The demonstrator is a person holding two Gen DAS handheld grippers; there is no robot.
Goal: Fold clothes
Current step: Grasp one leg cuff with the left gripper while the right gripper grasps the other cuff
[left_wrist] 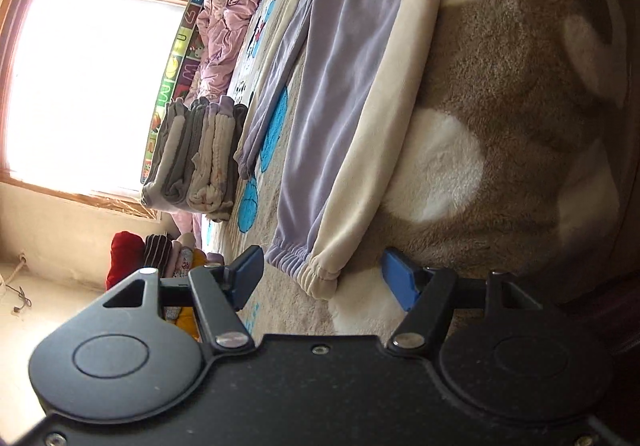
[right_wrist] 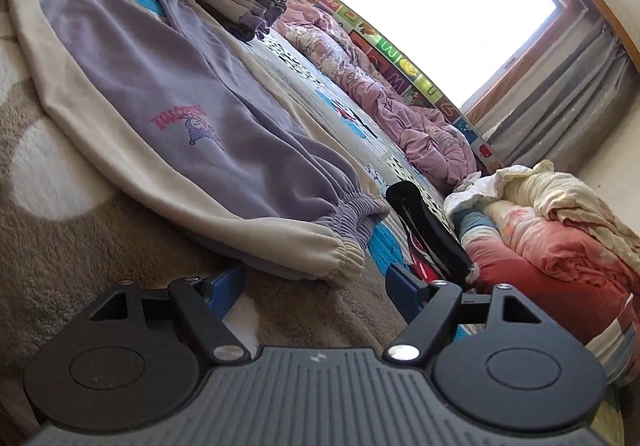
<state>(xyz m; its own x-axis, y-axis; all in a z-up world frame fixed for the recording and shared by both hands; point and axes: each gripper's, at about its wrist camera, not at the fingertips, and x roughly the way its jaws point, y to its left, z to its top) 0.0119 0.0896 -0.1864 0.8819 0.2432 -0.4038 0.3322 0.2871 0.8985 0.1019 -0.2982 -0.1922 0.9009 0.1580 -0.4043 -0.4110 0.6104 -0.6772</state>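
Purple-cream trousers (right_wrist: 168,102) flat on bed blanket (right_wrist: 60,246), long axis running between both tongs; L tongs (left_wrist: 320,278) at cuffs (left_wrist: 308,274), R tongs (right_wrist: 316,286) at waistband (right_wrist: 348,234); both spread apart, empty.

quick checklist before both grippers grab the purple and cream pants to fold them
1. Left gripper open: ok, its blue fingers stand wide apart.
2. Left gripper lined up with the ankle cuffs: ok, the cuffs sit just ahead, between the fingers, not yet gripped.
3. Right gripper open: ok, fingers apart, nothing held.
4. Right gripper lined up with the waistband: ok, the elastic edge lies just ahead of the fingers.
5. Pants laid flat on the blanket: mostly ok, legs lie side by side with light wrinkles.
6. Fold path clear: cannot tell, a black object lies close beside the waistband.
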